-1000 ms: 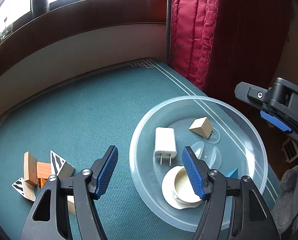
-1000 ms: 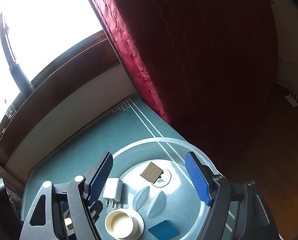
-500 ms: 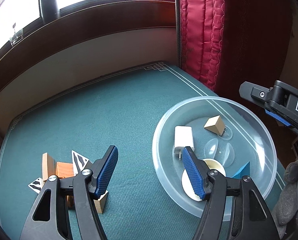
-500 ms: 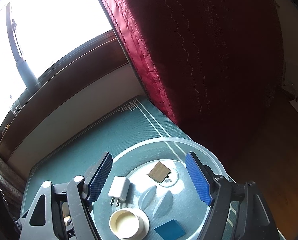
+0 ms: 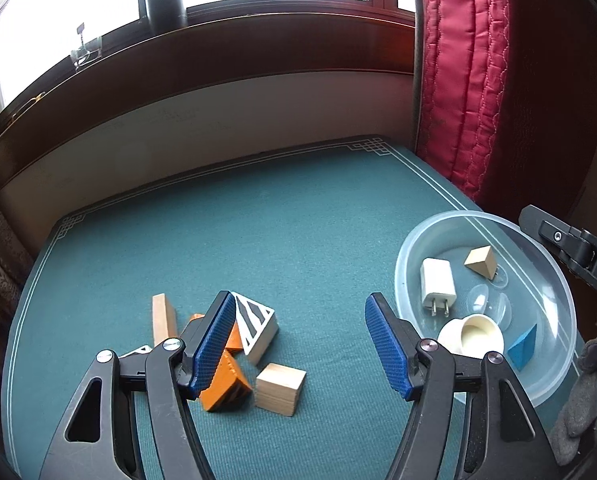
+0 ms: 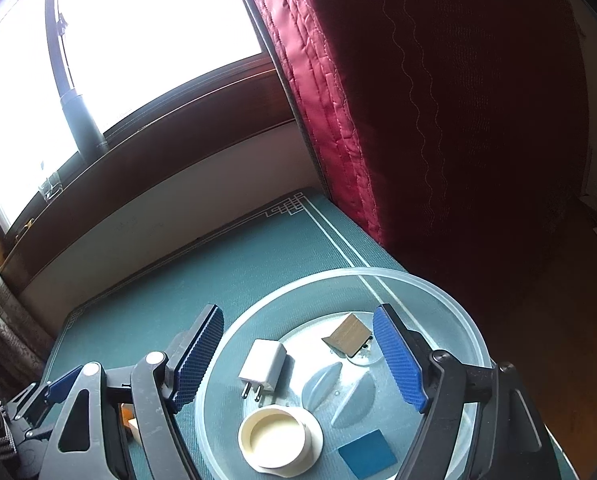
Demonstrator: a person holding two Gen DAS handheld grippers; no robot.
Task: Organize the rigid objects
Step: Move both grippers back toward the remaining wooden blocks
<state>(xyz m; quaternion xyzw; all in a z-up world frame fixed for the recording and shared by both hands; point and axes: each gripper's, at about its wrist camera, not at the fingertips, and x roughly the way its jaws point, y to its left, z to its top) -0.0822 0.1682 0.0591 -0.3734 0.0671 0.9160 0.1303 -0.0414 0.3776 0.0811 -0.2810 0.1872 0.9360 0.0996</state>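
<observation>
Clear round plastic bowl [image 5: 538, 384] at right on teal woven surface [image 5: 258, 240], smooth wood blocks [image 5: 279, 394] lower left, left gripper [image 5: 298, 344] and right gripper [image 6: 298, 356] jaws apart, ribbed blue pads empty

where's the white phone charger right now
The white charger lies inside the clear bowl at the table's right side, left of the wooden wedge and behind the cream cup.

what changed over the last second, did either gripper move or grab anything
The left gripper swung away from the clear bowl toward the loose blocks, now framing the plain wooden block; its jaws are open and empty. The right gripper drifted only slightly above the bowl, also empty. The white charger, cream lid and blocks stayed put.
</observation>
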